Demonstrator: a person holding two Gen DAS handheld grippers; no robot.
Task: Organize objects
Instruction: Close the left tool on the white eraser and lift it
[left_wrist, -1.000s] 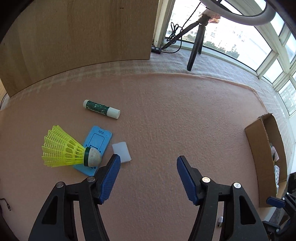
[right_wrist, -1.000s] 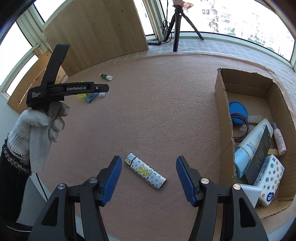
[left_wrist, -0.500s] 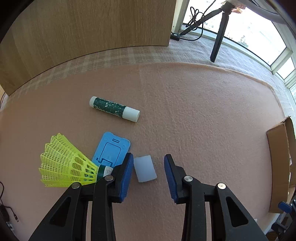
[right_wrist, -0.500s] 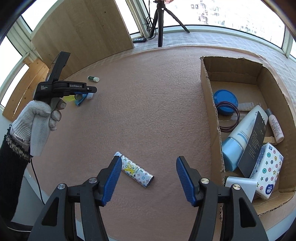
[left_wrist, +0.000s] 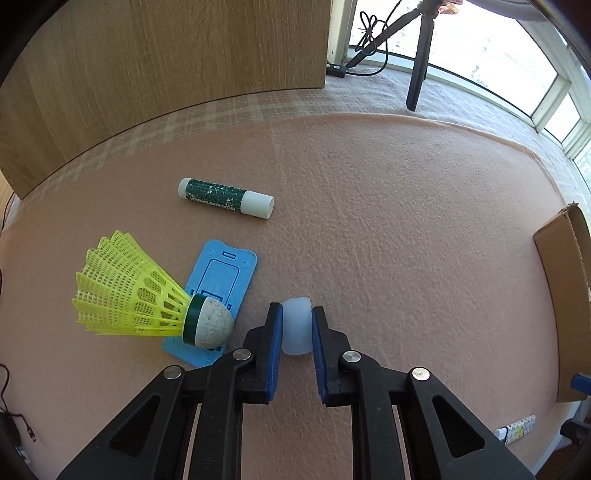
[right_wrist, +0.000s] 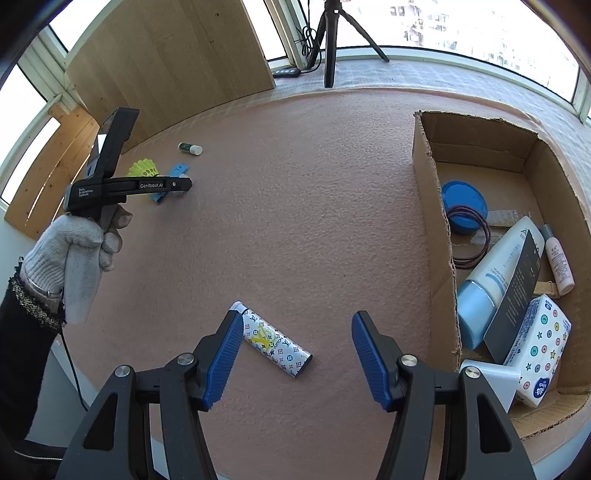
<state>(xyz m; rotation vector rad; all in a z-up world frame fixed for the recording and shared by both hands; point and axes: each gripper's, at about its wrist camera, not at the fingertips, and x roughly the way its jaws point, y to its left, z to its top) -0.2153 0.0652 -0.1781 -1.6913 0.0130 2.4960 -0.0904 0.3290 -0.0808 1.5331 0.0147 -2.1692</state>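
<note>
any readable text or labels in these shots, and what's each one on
"GenRobot.AI": side of the left gripper
"Data Acquisition System": its handle, small
Glue stick: label print too blurred to read
Lighter: monogram pattern, no legible words
White tube, dark box, tissue pack in the cardboard box: print too small to read

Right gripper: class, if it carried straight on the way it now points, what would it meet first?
Probably the white monogram-patterned lighter lying on the pink felt table cover, just ahead of the open right gripper and nearer one finger; depth is uncertain.
</note>
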